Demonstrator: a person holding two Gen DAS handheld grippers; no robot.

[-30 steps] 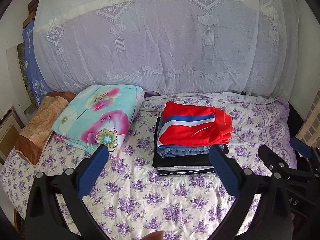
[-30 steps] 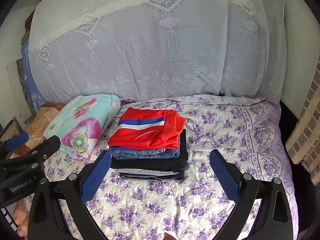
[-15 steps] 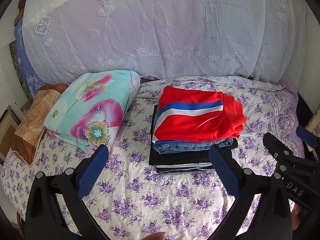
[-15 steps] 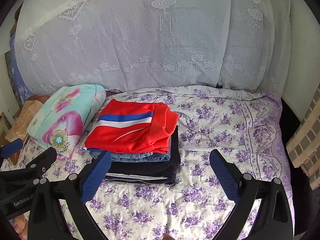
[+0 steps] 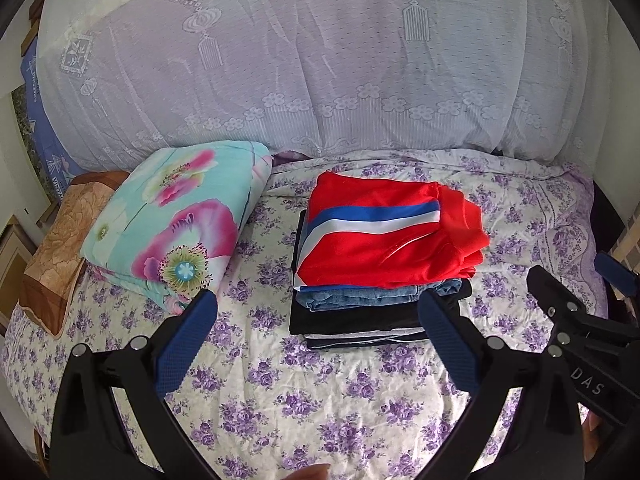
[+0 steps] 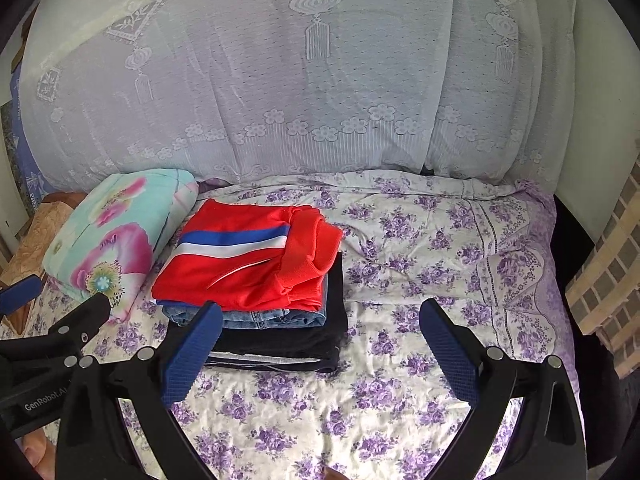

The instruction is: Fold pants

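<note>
Stack of folded clothes [image 5: 380,276] sits on the bed [image 5: 280,392], roughly mid-mattress. All places below given relative to that stack.

Top of stack: red garment [image 5: 384,240] with a blue and white stripe [image 5: 372,220], folded, its bunched red edge at the stack's right side. Can't tell if it is pants or a top. Under it folded blue jeans [image 5: 360,300], under those a black folded item [image 5: 352,320], and at the bottom thin layers in dark and grey [image 5: 360,338]. Same stack in right wrist view [image 6: 256,280], jeans [image 6: 260,318] showing at the near edge.

Left of stack, just beside but not touching: folded turquoise floral quilt [image 5: 176,224]. Further left of that, a brown patterned pillow [image 5: 60,248]. Behind stack: big mound covered by white lace cloth [image 5: 320,60]. Bedsheet is white with purple flowers, bare to the right of the stack and in front of it.

Left tongs [image 5: 316,344] are spread wide, nothing between them, hovering in front of the stack; the right blue pad [image 5: 444,340] overlaps the stack's near right corner in view, contact not clear. Right tongs [image 6: 320,344] are also spread wide, holding nothing, in front of and slightly right of the stack; the left blue pad [image 6: 192,354] overlaps the stack's near left edge in view. Each tool is visible at the edge of the other's view.
</note>
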